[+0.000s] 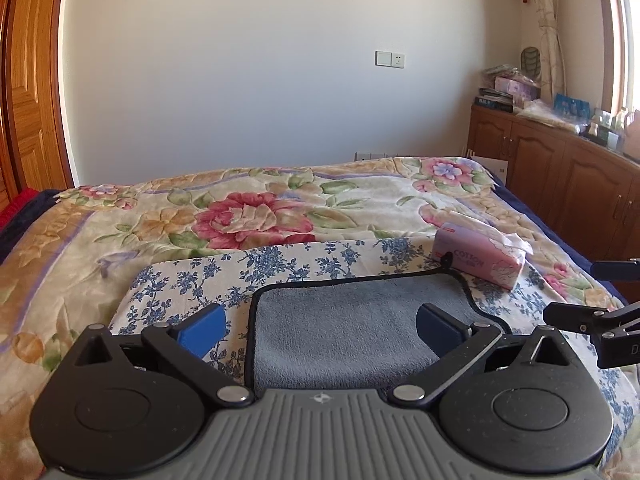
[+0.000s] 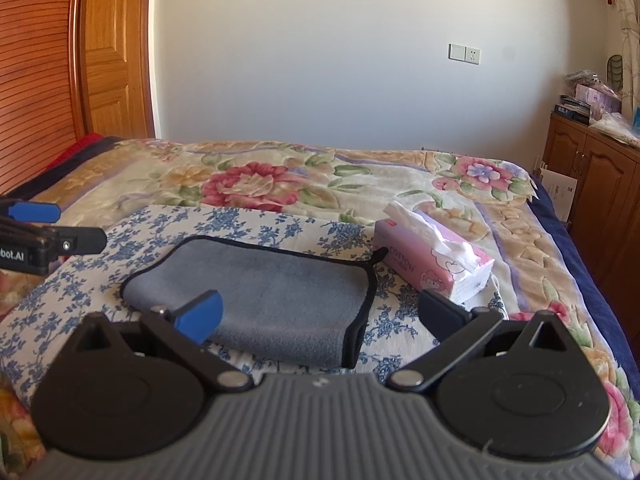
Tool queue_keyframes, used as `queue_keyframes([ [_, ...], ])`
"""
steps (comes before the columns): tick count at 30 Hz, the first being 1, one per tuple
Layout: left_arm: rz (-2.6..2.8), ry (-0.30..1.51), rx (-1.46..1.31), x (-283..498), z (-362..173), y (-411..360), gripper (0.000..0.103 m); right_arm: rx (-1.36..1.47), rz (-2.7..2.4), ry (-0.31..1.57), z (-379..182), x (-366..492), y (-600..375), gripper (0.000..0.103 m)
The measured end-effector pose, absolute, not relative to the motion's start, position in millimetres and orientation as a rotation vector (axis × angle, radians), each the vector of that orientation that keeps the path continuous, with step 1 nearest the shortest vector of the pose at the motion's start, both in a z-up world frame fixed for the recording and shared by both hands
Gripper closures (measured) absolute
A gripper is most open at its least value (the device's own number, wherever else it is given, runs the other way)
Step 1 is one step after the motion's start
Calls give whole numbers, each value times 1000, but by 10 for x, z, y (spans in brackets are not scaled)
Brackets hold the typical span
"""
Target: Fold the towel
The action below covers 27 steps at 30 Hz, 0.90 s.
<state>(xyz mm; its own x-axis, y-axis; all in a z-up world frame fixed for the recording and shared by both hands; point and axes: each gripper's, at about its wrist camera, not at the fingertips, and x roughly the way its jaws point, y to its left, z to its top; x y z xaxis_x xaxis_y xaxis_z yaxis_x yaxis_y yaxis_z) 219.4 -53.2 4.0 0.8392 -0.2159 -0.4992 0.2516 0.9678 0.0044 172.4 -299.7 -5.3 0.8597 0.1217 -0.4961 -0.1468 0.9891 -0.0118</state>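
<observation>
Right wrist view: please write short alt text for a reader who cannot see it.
A grey towel with black trim lies folded on a blue-flowered cloth on a bed, between the open fingers of the right gripper. A pink tissue pack sits beside the towel on its right, and the left gripper shows at the left edge.

- The towel is gray and soft, with a thin black edge all the way round
- It is folded over once, so it looks thick, with two layers at its right end and a rounded fold along the near side
- It lies flat on a white cloth with little blue flowers, which lies on the bed
- A small black loop sticks out at its far right corner
- That corner is just beside a pink tissue pack
- In the left view the towel lies straight ahead, close by
</observation>
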Motion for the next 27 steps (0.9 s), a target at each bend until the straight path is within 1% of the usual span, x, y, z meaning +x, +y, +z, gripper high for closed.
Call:
queue_keyframes([
  [16,-247,516,114,1586,307,-508,0,-43,144,491,212,1158,-2959,0],
  [27,-244,540,143,1172,354,-470,0,-33,145,479,301,825,-2885,0],
])
